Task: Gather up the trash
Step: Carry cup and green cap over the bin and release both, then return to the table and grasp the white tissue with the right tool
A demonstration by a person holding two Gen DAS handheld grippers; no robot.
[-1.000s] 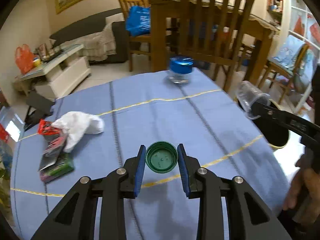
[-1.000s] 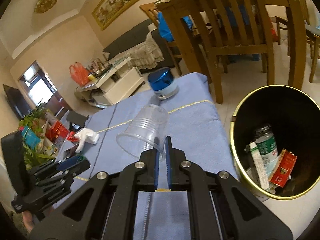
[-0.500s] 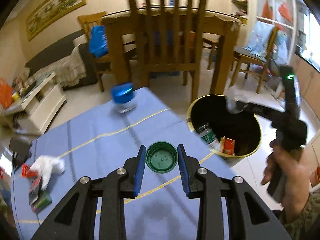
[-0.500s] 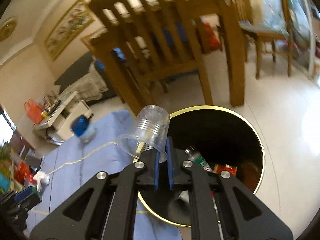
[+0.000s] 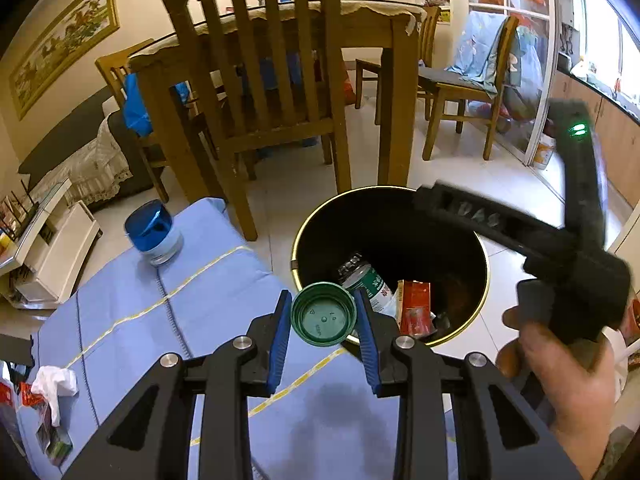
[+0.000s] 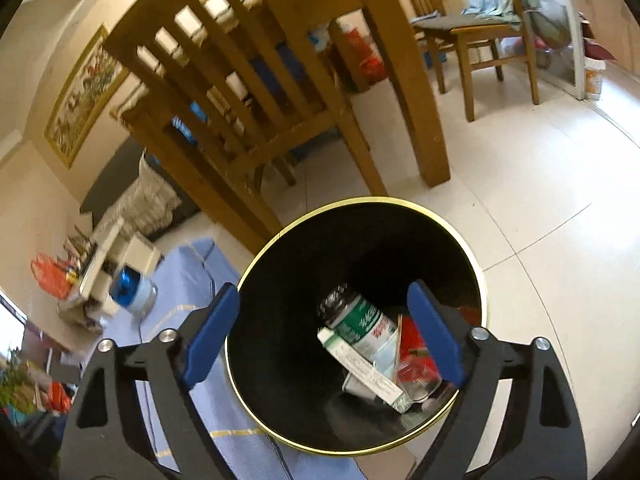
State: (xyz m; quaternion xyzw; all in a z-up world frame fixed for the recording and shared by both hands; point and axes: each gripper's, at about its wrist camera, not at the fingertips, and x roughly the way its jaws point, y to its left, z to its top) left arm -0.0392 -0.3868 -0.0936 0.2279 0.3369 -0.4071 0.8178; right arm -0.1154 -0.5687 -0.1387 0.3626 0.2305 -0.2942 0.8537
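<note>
The left gripper clamps the green cap at the near rim of the bin, ready to drop it in; the right gripper hangs spread and empty over the bin's mouth.

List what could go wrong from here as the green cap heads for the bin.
1. The green cap sits at the bin's near rim, over cloth as much as opening; released now, it could miss.
2. The right tool, jaws wide apart, hangs over the opening, so the left tool may bump it.
3. The tissue and wrappers lie far back and could be forgotten.
</note>
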